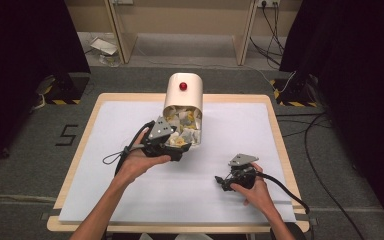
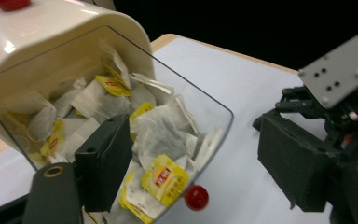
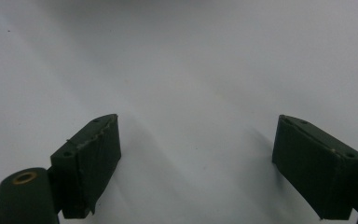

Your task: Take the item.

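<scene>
A cream box (image 1: 183, 93) with a red knob (image 1: 183, 86) on top lies tipped on the white sheet (image 1: 105, 130) that covers the table (image 1: 92, 107), its clear lid (image 2: 216, 126) swung open toward the person and a heap of tea bags (image 1: 182, 127) showing in its mouth. The left gripper (image 1: 172, 147) is right at that mouth, held in the left hand (image 1: 140, 161), its grey plate tilted up against the box's front edge. In the left gripper view, one black jaw stands over the tea bags, just inside the clear lid, and the other stands well off to the side over bare sheet, so the jaws are spread wide with the lid's edge between them; I cannot tell whether a pad presses on the lid, and no bag is pinched. A yellow-tagged tea bag (image 2: 164, 179) lies against the lid near the first jaw, and a second red knob (image 2: 196, 197) shows at the lid's lower edge. The right gripper (image 1: 223, 183) rests low over the sheet near the table's front right, well apart from the box, held in the right hand (image 1: 257, 192). In the right gripper view its jaws are wide apart with bare white sheet between them.
</scene>
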A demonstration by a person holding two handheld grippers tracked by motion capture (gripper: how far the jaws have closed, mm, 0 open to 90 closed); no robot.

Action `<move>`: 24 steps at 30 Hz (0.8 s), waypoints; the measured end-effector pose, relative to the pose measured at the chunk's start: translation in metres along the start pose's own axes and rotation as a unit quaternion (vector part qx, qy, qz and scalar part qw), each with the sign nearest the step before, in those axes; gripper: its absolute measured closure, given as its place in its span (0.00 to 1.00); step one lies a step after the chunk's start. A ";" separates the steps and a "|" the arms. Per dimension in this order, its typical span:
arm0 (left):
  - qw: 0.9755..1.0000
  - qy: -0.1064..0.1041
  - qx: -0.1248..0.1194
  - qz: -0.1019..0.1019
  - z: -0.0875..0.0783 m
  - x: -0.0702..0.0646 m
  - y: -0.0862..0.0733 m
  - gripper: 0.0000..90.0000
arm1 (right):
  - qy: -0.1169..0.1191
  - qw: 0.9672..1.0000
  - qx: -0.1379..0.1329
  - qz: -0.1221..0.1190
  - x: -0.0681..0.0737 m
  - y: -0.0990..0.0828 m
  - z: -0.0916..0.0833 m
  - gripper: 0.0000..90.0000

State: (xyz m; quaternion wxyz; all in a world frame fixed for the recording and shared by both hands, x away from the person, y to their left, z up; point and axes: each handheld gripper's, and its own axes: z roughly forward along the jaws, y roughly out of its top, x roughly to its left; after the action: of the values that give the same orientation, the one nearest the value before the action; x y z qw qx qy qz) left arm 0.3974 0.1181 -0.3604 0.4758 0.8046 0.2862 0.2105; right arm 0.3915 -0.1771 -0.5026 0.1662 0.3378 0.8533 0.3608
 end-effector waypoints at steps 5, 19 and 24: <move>1.000 0.014 0.012 -0.016 0.010 0.008 0.004 0.43 | 0.000 1.000 0.000 0.000 0.000 0.000 0.000 0.18; 0.998 0.029 0.049 -0.042 0.040 0.017 0.004 0.60 | 0.000 1.000 0.000 0.002 0.000 0.000 0.000 0.18; 0.996 0.021 0.067 -0.050 0.049 0.018 0.001 0.62 | 0.000 1.000 0.000 0.001 0.000 0.000 0.000 0.18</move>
State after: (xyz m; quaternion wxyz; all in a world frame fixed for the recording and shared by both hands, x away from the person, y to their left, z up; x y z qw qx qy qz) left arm 0.4411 0.0981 -0.3803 0.4247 0.8146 0.3498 0.1837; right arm 0.3910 -0.1769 -0.5025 0.1659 0.3388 0.8528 0.3611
